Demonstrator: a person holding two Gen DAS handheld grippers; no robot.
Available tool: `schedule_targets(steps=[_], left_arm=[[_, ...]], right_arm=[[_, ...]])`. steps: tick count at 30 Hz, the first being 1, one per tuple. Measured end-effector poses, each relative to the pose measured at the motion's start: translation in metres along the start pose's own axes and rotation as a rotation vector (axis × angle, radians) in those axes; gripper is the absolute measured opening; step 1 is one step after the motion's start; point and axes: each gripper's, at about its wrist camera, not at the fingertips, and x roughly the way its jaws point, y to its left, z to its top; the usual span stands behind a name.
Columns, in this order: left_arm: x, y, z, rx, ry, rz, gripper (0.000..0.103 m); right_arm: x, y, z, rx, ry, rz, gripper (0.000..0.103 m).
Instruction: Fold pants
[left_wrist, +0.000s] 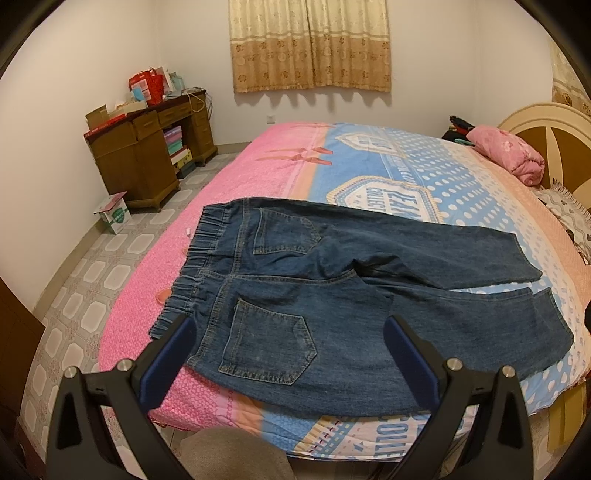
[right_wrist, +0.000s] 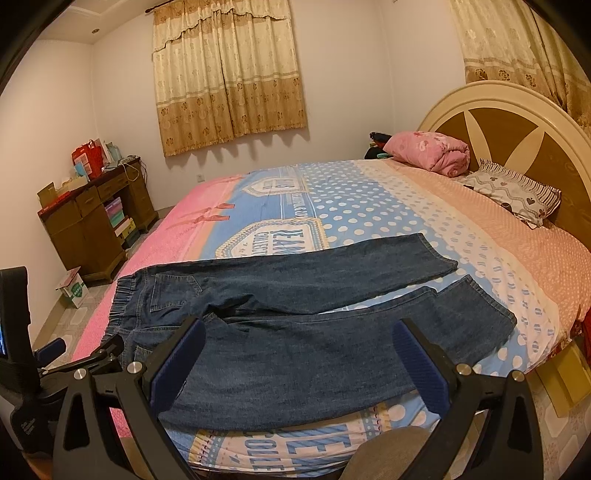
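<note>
Sprawling unfolded denim pants (left_wrist: 332, 302), elastic-waisted

dark blue denim pants (left_wrist: 332, 295) with elastic waistband, spread flat, unfolded, back pockets up, legs slightly apart, near bed edge

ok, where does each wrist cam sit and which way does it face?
Left wrist: on the open left gripper, above the waistband end of the dark blue denim pants, facing across the bed; a grey knee shows below.
Right wrist: on the open right gripper, above the near leg, facing the same way; the left gripper shows at left.
Shared: pants, patterned pink-and-blue bedspread, brown wooden desk.
</note>
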Motion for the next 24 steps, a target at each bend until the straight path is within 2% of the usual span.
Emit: schedule_targets(steps=[24], left_arm=[[0.0019, -0.0043, -0.0057, 0.009, 0.005, 0.001, 0.103]], right_arm=[[0.0059, -0.0008, -0.0012, 0.008, 0.021, 0.000, 0.102]])
